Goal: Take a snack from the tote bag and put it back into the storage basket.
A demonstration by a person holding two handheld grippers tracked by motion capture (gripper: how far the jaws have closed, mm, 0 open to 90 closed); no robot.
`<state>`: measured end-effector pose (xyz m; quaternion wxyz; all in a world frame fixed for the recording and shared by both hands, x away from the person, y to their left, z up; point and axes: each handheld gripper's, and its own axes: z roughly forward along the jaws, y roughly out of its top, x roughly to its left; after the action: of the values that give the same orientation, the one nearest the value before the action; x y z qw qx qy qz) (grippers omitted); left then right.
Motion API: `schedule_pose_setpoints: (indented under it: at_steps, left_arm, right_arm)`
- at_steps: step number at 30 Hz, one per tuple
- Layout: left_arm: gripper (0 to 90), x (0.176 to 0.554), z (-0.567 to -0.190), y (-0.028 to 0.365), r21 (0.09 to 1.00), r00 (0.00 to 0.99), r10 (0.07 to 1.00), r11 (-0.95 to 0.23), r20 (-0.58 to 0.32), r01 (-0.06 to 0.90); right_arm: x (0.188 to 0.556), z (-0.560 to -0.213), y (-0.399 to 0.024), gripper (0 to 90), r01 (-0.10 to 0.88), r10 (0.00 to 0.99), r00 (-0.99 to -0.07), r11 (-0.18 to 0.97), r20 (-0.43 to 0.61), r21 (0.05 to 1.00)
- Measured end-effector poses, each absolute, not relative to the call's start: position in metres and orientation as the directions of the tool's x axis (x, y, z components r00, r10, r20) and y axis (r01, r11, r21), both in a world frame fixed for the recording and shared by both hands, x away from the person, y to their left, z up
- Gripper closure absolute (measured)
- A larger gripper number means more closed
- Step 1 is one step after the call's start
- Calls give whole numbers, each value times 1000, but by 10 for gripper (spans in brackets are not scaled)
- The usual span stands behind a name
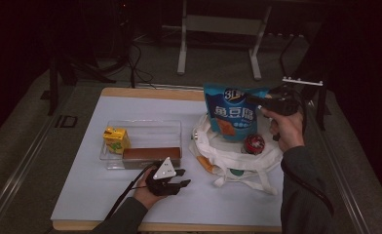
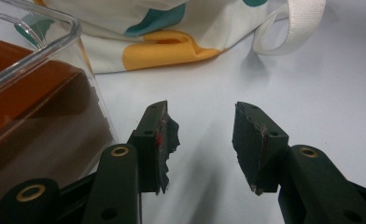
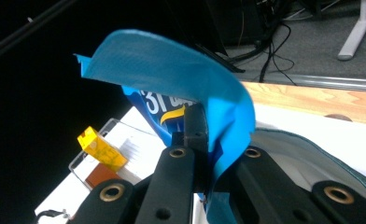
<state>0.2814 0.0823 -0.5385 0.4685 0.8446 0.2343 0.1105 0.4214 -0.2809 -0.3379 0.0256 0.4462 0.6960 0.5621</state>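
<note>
A: Dark room, grey floor, white worktop with a wooden edge. Items, left to right?

B: Item one: clear plastic box, holding a yellow carton at its left end and a brown box along its near wall. Item two: left gripper, resting low on the worktop just in front of the clear box, jaws parted, nothing between them, pointing right toward the cloth bag.

A: And the right side?

B: Item three: cloth bag, white with coloured patches, lying slumped, mouth open; a red round thing sits in it. Item four: blue snack bag, upright, long axis vertical, its lower end in the bag's mouth. Item five: right gripper, clenched on the snack bag's top edge from the right, with the snack bag hanging below and left of it.

A: Which relation matters?

B: Snack bag directly above the bag's opening. In my judgement, the right hand alone governs it; the left stands well apart.
</note>
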Motion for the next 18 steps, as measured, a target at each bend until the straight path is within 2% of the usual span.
schedule_pose_setpoints:
  at_steps: [18]
  left_arm:
    - [566, 280, -539, 81, 839, 864, 503, -464, -15, 285]
  right_arm:
    - [409, -327, -288, 893, 586, 671, -580, -49, 461, 809]
